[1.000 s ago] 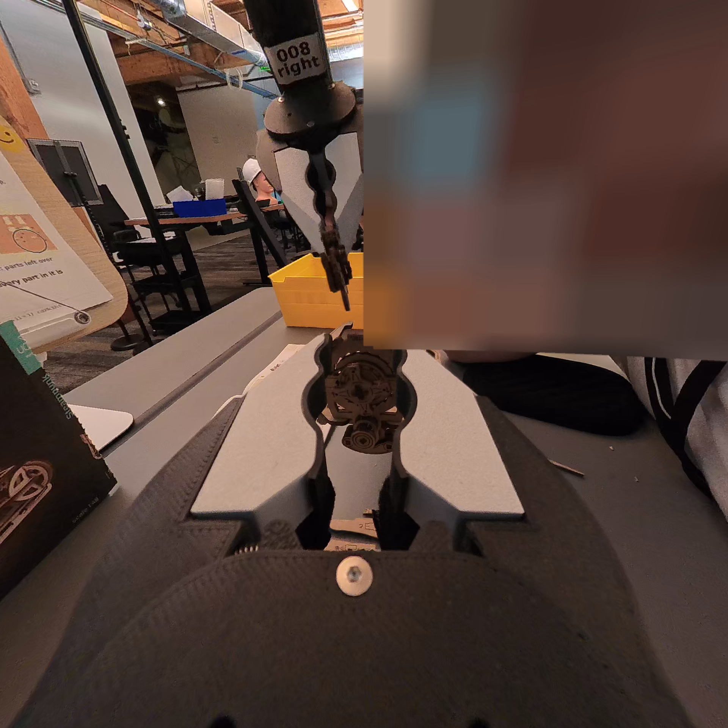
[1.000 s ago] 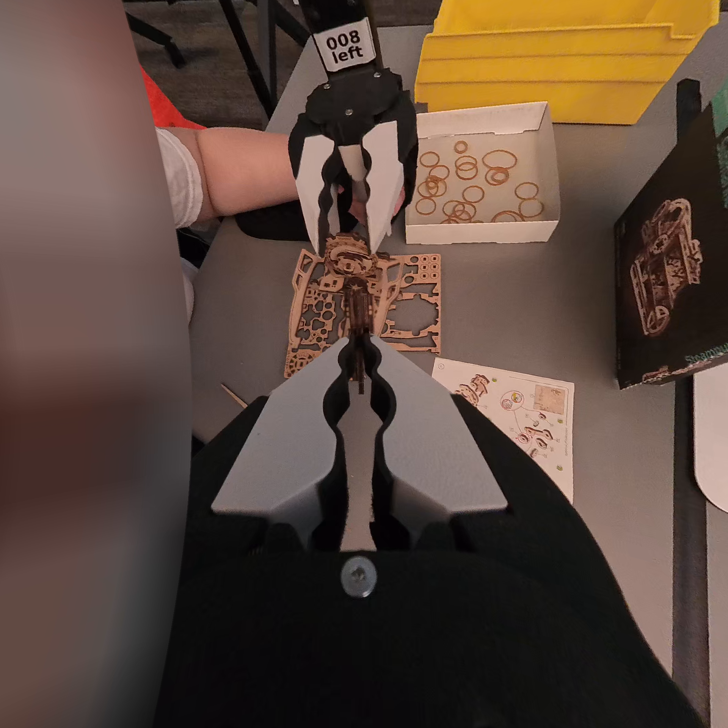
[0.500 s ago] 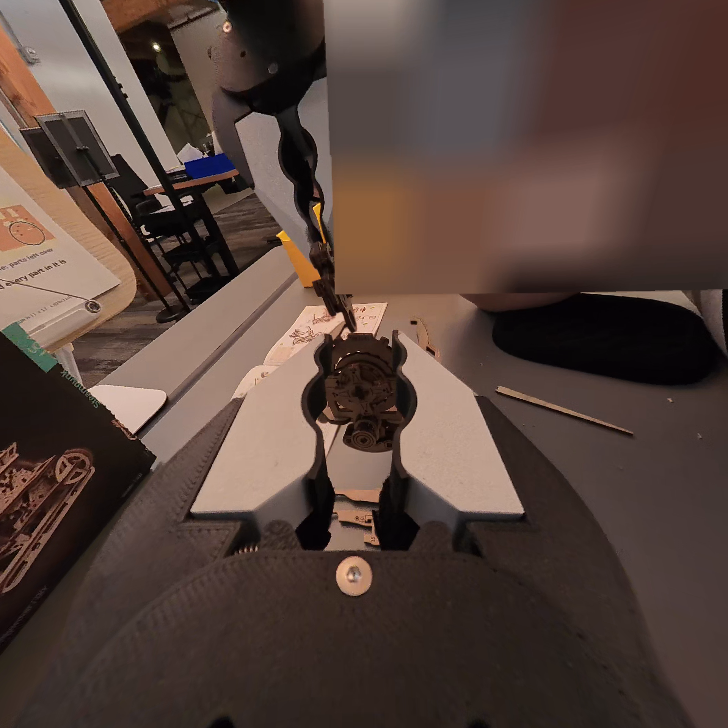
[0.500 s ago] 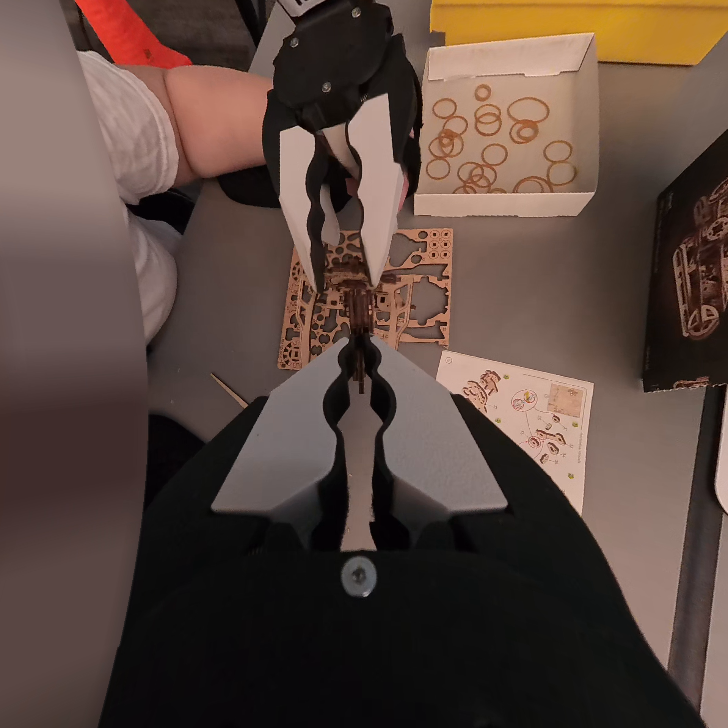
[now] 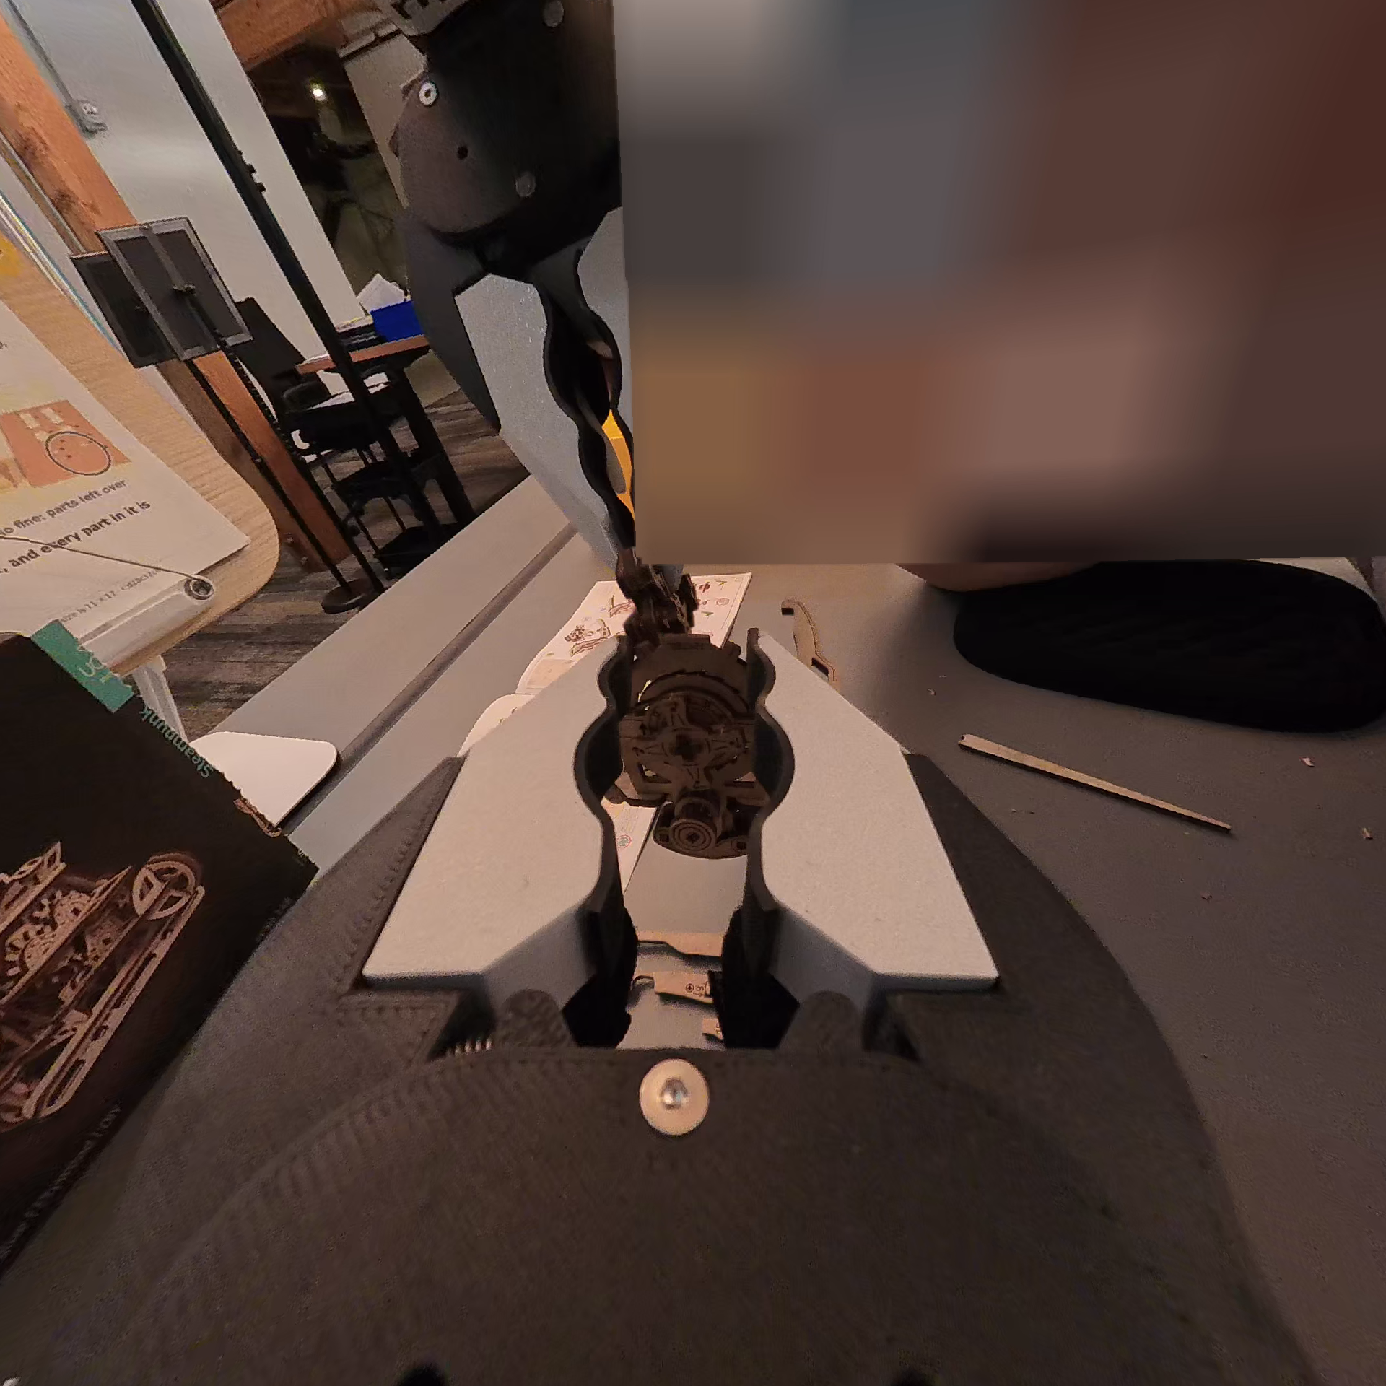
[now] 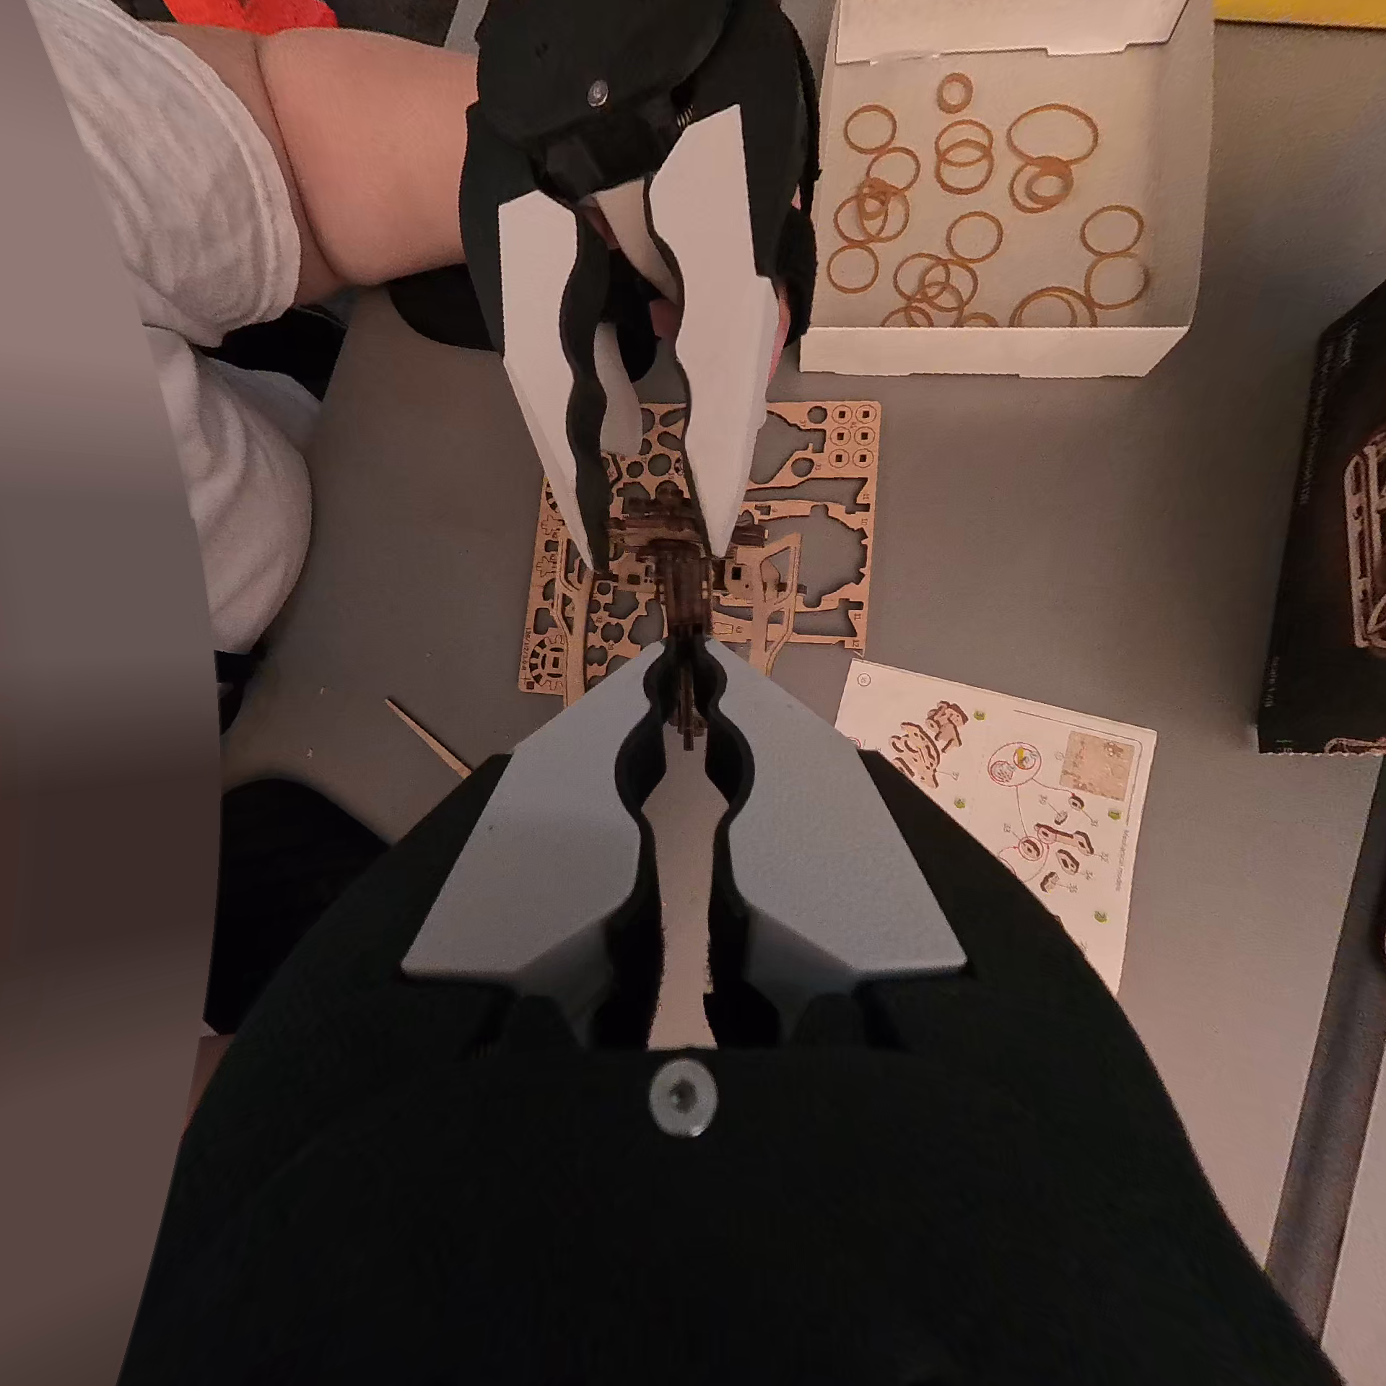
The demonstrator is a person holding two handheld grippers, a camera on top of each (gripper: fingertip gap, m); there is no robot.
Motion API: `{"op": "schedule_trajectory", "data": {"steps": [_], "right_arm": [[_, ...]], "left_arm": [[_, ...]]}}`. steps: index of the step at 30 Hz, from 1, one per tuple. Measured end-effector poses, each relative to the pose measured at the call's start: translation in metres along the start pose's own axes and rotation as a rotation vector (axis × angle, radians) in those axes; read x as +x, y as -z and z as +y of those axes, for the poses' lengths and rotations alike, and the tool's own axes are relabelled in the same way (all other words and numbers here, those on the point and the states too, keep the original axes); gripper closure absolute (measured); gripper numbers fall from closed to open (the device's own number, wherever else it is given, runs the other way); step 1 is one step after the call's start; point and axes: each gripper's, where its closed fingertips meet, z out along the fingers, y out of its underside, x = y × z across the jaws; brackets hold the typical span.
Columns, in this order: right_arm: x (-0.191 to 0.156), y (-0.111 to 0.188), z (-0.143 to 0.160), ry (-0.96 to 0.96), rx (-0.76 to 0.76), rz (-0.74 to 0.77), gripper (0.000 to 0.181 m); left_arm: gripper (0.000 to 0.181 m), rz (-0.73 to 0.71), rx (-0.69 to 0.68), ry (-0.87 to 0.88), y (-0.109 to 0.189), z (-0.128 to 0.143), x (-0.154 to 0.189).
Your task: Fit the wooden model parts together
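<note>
Your left gripper [image 5: 684, 697] clamps the round wooden gear piece [image 5: 686, 757] above the table [image 5: 1125, 937]; your right gripper [image 6: 684, 664] pinches a narrow wooden part [image 6: 681, 600] against its top.

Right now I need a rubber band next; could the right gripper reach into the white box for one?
Probably not yet: the right gripper is shut on a wooden part. The white box lies open-topped beyond, rubber bands exposed.

A white tray [image 6: 975, 352] of rubber bands [image 6: 967, 161] occupies the upper right; a black box [image 6: 1342, 540] sits at the right edge of the grey desk [image 6: 1050, 525].
</note>
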Motion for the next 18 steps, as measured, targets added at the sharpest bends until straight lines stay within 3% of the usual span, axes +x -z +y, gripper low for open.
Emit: {"op": "schedule_trajectory", "data": {"steps": [18], "right_arm": [[0.0067, -0.0020, 0.0021, -0.026, 0.001, -0.005, 0.180]], "left_arm": [[0.153, -0.028, -0.003, 0.009, 0.0012, 0.0015, -0.0067]]}}
